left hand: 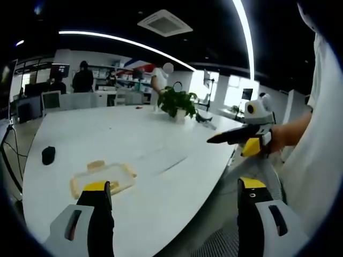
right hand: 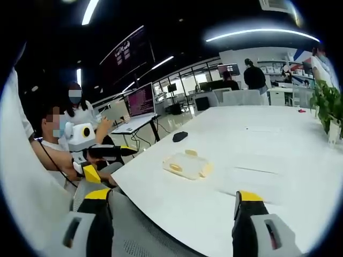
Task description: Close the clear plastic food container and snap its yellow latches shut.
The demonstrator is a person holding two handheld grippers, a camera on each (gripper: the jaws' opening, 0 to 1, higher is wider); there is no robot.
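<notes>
Distance is the first risk: the white oval surface (right hand: pixel 257 176) is broad, and the clear plastic food container (left hand: pixel 103 178) lies near its edge, well apart from both grippers, so a reach judged through the curved fisheye view could land short or wide. In the right gripper view the container (right hand: pixel 187 164) sits between the near edge and a dark mouse-like object (right hand: pixel 180 136) farther off. Being light, the box would likely slide rather than latch if pushed from one side only; one gripper may need to brace it.

The left gripper (left hand: pixel 174 190) has its fingers spread wide with nothing between them, and the right gripper (right hand: pixel 170 201) is likewise released and empty. Seen from the left gripper view, the right gripper (left hand: pixel 236 136) hovers off the surface's edge; there its dark fingers look nearly together, though the angle may deceive.

A potted plant (left hand: pixel 177 103) stands far across the surface, clear of the work.

Whether the lid is already seated is hard to tell. The yellow latches (left hand: pixel 96 165) are small and blurred; I cannot tell which are open, nor how many there are.
</notes>
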